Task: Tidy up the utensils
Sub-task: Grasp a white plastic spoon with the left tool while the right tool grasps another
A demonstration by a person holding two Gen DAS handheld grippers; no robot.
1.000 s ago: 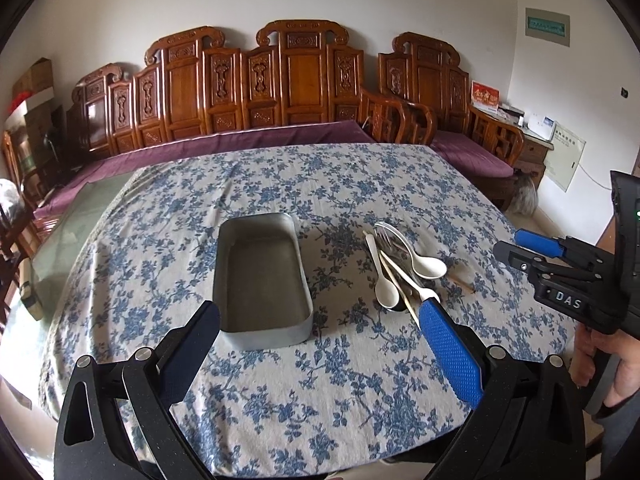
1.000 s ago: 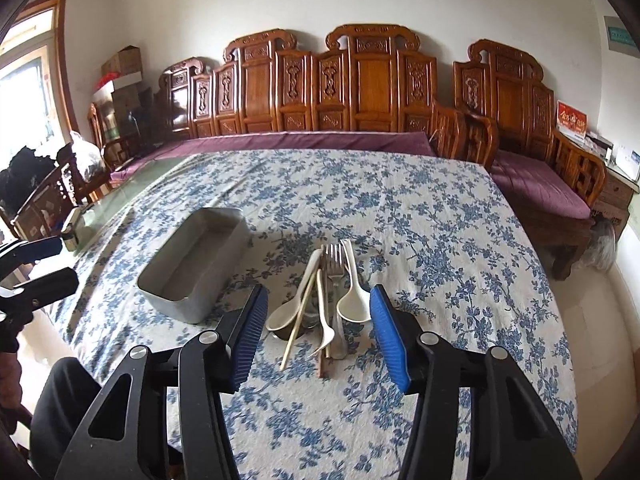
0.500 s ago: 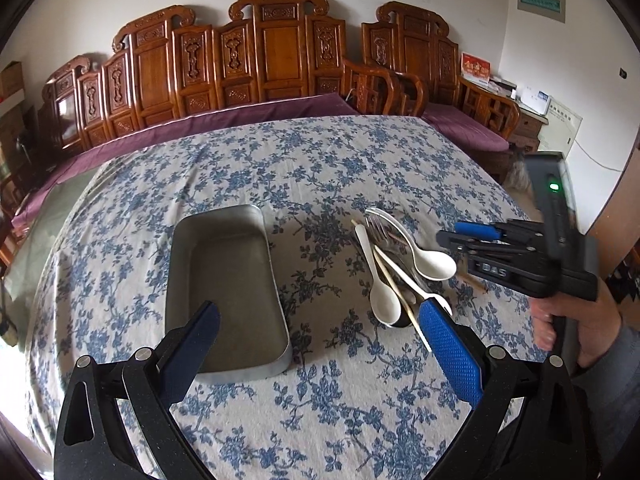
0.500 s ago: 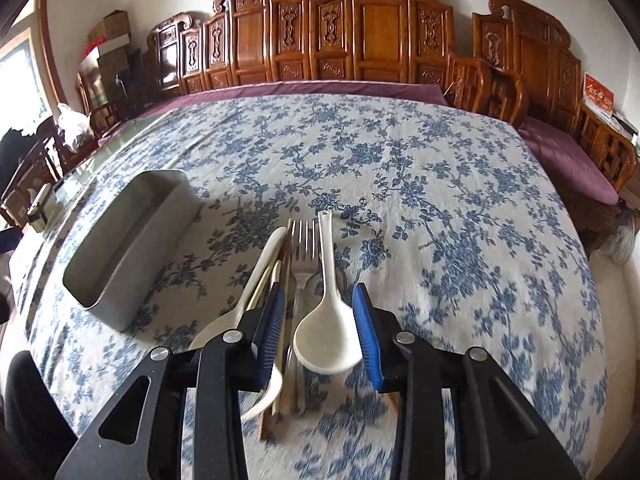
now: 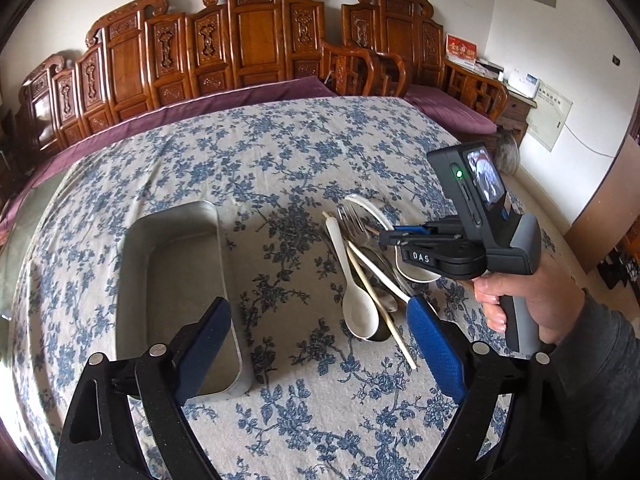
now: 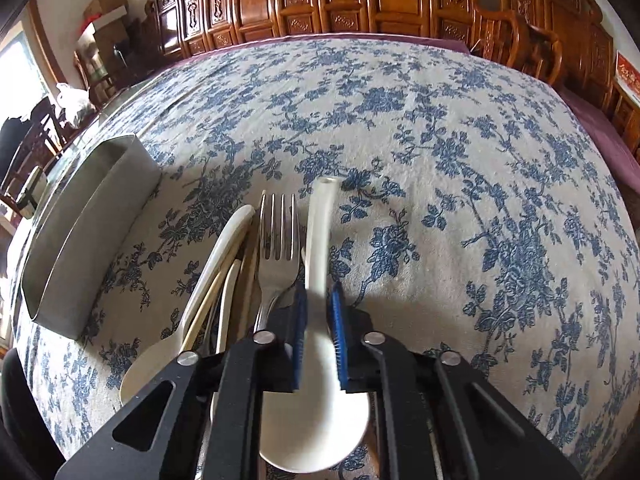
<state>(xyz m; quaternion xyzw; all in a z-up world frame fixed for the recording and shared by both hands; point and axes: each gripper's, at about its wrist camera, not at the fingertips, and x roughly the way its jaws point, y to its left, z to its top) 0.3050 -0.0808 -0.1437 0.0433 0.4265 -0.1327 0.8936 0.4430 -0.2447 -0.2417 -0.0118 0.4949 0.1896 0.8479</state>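
Right gripper [image 6: 318, 322]: blue pads have just been closing and now pinch the handle of the big white spoon [image 6: 316, 424], neck of the handle between them, bowl sitting under the gripper body, handle tip pointing toward the far edge of the table. In the left wrist view the same gripper [image 5: 394, 236] comes in from the table's right edge, held by a hand [image 5: 528, 296] in a grey sleeve, tips over the pile.

Left gripper [image 5: 320, 344]: fingers wide apart, though the jaws have just closed a little; nothing between them but cloth. One pad hangs over the near end of the tray, the other just beside the near end of the utensil pile.

Utensil pile sits mid-table, right of the tray: metal fork [image 6: 278, 232] touching the held spoon's left side, tines toward the far edge; smaller white spoon [image 5: 358, 304] and chopsticks [image 5: 380, 300] left of the fork, overlapping each other. More metal pieces underneath, can't tell which.

Metal tray [image 5: 176, 288]: rectangular, open top, toward the left side of the table, apart from the pile, nothing visible inside.

Floral tablecloth [image 5: 280, 160] in blue and white covers the whole table. Carved wooden bench [image 5: 248, 40] with purple cushion runs behind the far edge.
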